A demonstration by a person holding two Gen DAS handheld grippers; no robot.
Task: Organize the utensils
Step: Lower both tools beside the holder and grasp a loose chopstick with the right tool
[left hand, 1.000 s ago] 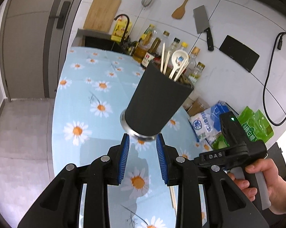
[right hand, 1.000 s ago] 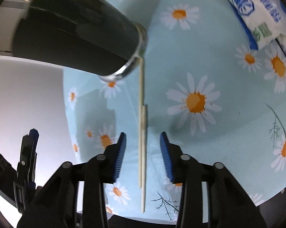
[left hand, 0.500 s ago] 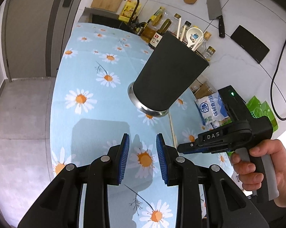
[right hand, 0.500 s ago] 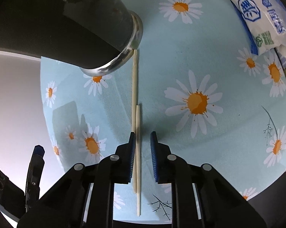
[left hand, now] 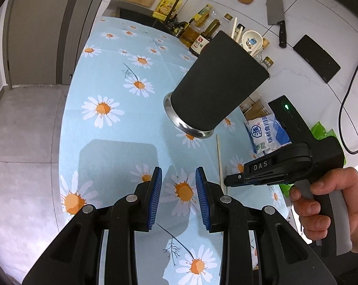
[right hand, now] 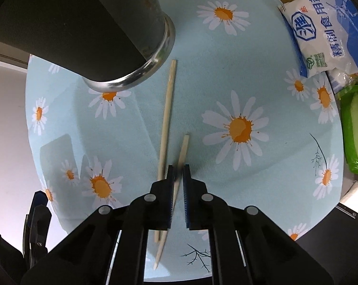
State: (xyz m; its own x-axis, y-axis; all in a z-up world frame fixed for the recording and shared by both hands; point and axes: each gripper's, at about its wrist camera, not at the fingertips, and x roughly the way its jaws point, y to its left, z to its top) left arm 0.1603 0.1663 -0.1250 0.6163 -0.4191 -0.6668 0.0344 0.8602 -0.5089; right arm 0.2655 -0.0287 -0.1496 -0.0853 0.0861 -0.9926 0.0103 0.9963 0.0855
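Chopstick (right hand: pixel 181 153), pinched by right fingers (right hand: pixel 170 185)

"DAS" in white letters on the black body of the right gripper (left hand: pixel 259 166), right of centre in the left wrist view. White-and-blue salt bag (right hand: pixel 326 33), upper right of the right wrist view: Chinese print "精制食用盐" plus a round blue logo. Bottle labels at top too small to read.

A pale-blue tablecloth (right hand: pixel 202 76) printed with white-and-orange daisies carries tan chopsticks (right hand: pixel 167 109) and a black holder (left hand: pixel 217 83).
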